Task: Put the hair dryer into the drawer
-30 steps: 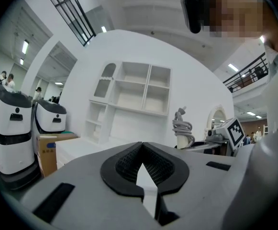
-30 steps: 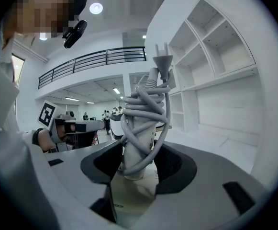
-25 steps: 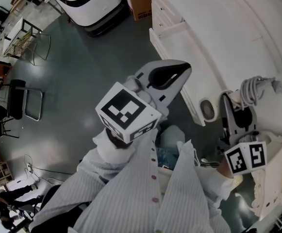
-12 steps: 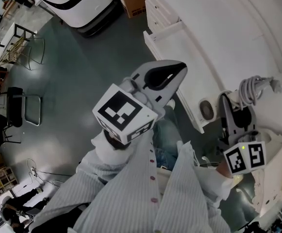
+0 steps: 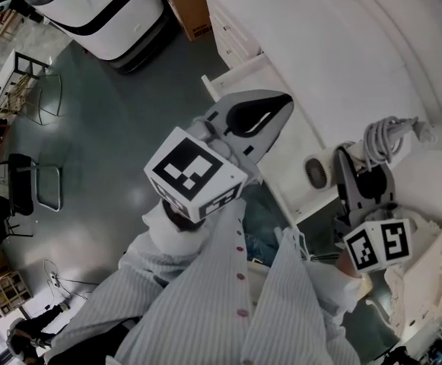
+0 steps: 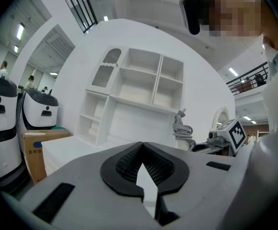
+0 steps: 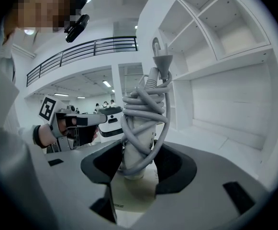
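Observation:
The white hair dryer [image 5: 317, 172] has its grey cord [image 5: 388, 137] wound round the handle. My right gripper [image 5: 361, 166] is shut on that handle and holds the dryer over the white cabinet's pulled-out drawer [image 5: 224, 74]. In the right gripper view the cord-wrapped handle [image 7: 141, 123] stands upright between the pads of the right gripper [image 7: 139, 164]. My left gripper [image 5: 278, 105] hovers to the left over the drawer's rim. Its jaws are shut with nothing in them, as the left gripper view shows [image 6: 141, 150].
White shelving [image 6: 139, 85] rises behind the cabinet top. Two white machines [image 5: 106, 6] and a cardboard box [image 5: 186, 2] stand on the grey floor at the upper left. Metal chairs [image 5: 23, 173] are at the far left.
In the head view the cabinet and drawer have slid left and down. My right gripper with the dryer has shifted slightly left. The left gripper has barely moved.

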The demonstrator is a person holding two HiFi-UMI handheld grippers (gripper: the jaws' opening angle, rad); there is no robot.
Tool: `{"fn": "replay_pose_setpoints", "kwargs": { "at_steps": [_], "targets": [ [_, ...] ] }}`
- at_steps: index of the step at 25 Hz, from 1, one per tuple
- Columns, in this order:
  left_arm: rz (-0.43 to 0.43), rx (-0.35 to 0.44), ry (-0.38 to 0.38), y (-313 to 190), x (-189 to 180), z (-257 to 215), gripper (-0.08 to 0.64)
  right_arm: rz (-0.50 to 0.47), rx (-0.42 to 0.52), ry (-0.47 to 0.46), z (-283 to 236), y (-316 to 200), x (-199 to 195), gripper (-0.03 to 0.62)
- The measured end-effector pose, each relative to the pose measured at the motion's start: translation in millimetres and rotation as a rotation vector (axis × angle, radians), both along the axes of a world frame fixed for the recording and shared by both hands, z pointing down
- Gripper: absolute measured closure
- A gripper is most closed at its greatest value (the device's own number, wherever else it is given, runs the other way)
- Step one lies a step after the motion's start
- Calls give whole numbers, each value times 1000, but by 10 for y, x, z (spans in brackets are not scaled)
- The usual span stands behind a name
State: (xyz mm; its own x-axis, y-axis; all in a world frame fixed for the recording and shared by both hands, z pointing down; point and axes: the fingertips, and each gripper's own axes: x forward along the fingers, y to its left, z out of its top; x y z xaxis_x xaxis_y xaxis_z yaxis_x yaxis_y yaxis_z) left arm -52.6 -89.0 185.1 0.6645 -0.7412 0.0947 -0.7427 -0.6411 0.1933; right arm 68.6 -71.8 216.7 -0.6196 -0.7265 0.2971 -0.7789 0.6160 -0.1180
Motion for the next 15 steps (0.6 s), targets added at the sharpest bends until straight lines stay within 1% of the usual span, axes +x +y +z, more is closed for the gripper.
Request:
{"fn": "replay_pose_setpoints", "kwargs": {
  "at_steps": [3,10,12,15],
  "targets": [
    [3,-7,-6,-163,105,-7,551,-6,-5,-2,-11,-138,71,394],
    [27,-25,-12,-332,362,82,551,-16,-18,1,69,-250,219,394],
    [42,-28,-15,-367,409,76,551,-9,-23,-2,72,-254,237,394],
    [88,-25,-14,-411,480,44,551,15,-20,2,38,-253,245,394]
  ]
}}
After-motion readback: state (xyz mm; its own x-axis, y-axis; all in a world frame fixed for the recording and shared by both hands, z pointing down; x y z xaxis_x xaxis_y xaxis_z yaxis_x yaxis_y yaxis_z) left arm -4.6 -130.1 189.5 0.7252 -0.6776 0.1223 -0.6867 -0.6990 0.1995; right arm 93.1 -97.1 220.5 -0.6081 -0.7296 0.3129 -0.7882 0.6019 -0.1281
